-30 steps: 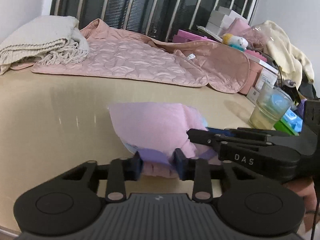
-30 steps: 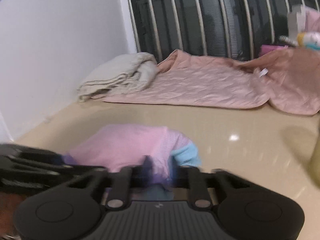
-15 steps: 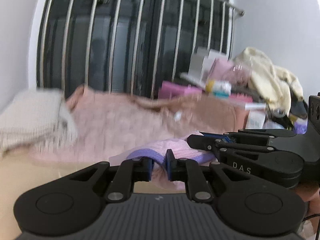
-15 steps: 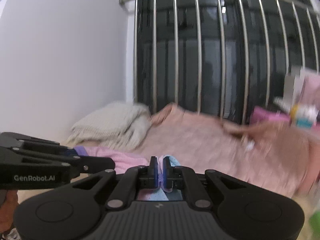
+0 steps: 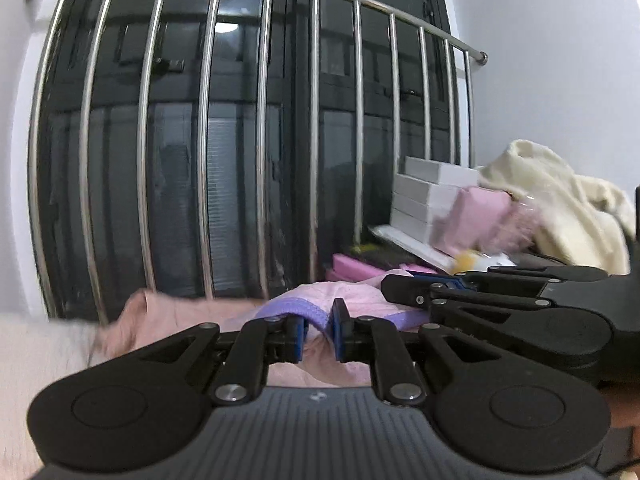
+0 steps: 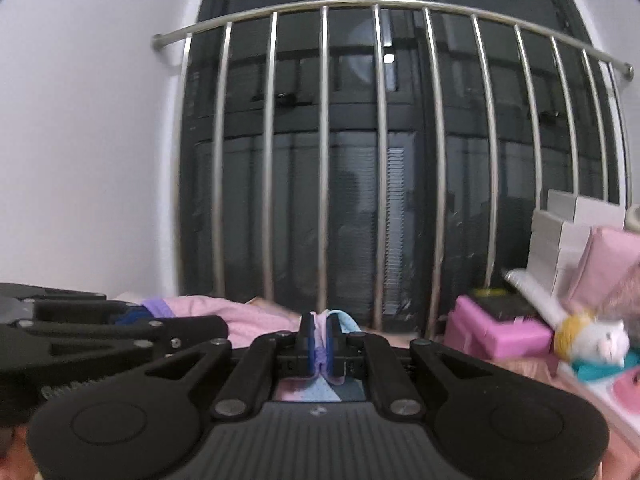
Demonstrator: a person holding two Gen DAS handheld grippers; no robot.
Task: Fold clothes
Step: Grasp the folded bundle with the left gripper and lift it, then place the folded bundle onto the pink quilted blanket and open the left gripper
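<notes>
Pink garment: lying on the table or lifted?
Lifted. The pink garment is pinched in both the left gripper and right gripper, hanging against the railing background.

Dim indoor light — fisheye-bent edges, motion blur low down.

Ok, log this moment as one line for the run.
step: lift | left gripper: shut on garment purple edge | right gripper: shut on garment | garment: held up between both, before railing
</notes>
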